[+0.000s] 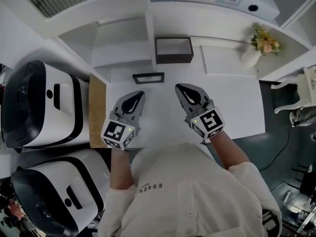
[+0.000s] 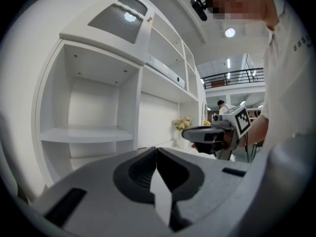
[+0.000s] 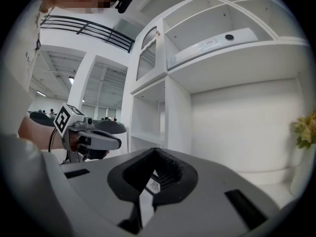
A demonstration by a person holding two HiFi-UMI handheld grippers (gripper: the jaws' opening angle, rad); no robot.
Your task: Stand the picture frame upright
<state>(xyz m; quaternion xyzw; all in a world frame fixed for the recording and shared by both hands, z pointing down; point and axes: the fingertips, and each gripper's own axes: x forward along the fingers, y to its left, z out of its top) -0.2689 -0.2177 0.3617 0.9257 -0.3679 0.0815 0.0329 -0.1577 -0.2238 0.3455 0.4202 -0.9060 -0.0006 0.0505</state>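
On a white desk [image 1: 237, 112], a dark picture frame [image 1: 148, 77] lies flat, just ahead of the left gripper [image 1: 140, 96]. It and the right gripper [image 1: 179, 88] hover side by side, jaws closed together and holding nothing, apart from the frame.

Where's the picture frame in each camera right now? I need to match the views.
Head view: picture frame just above centre, on the white desk.
Left gripper view: not in it.
Right gripper view: not in it.
Shared landmark: the flowers, seen in all three.
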